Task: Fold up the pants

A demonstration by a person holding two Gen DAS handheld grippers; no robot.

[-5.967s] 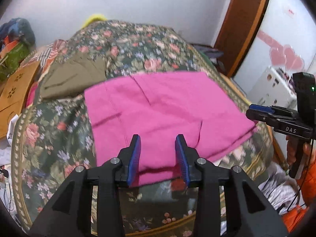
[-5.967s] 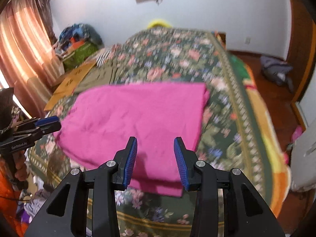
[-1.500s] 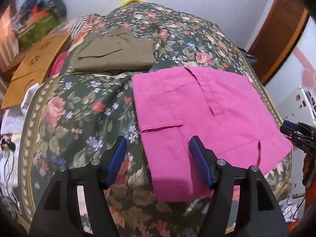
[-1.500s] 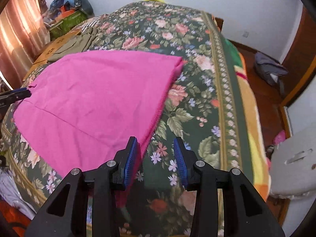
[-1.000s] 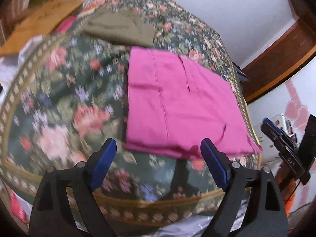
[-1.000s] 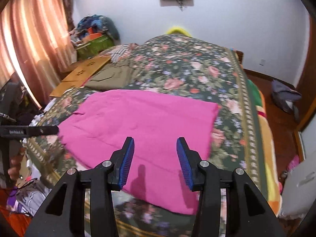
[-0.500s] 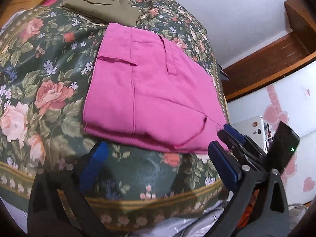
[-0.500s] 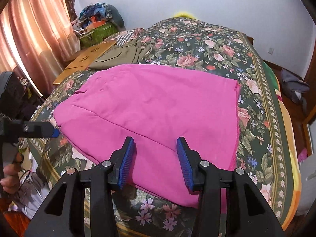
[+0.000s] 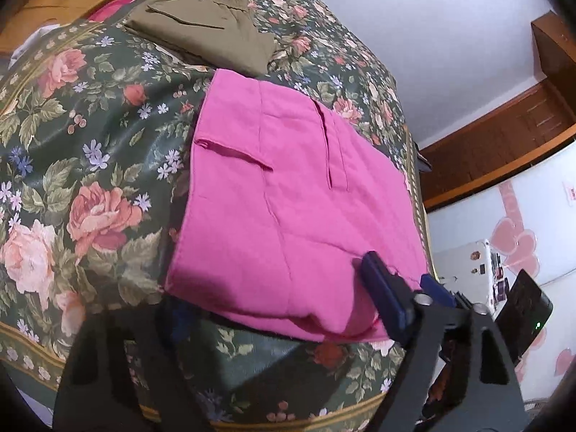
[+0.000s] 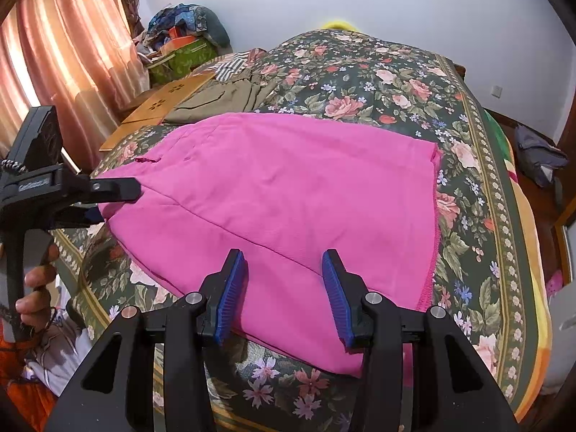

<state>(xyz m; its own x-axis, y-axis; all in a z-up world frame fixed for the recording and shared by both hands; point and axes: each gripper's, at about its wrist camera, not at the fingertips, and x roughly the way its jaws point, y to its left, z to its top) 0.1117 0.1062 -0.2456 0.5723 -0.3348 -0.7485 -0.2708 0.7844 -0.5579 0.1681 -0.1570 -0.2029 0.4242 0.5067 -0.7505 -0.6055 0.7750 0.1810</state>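
Observation:
Folded pink pants (image 9: 288,208) lie flat on the floral bedspread (image 9: 72,165), near the bed's front edge; they also show in the right wrist view (image 10: 295,201). My left gripper (image 9: 280,309) is open wide, its jaws astride the pants' near edge; it shows from the side in the right wrist view (image 10: 111,189), at the pants' left corner. My right gripper (image 10: 284,295) is open and empty, over the near edge of the pants. It shows low right in the left wrist view (image 9: 437,289), behind my left gripper's finger.
Folded olive pants (image 9: 205,32) lie farther back on the bed, also in the right wrist view (image 10: 216,102). A wooden board (image 10: 162,104), a clothes pile (image 10: 183,46) and curtains (image 10: 64,57) stand left. A white appliance (image 9: 471,270) stands right.
My left gripper has swung low and close to the pants' near left corner. My right gripper has come in over the pants' near edge. Both stay open.

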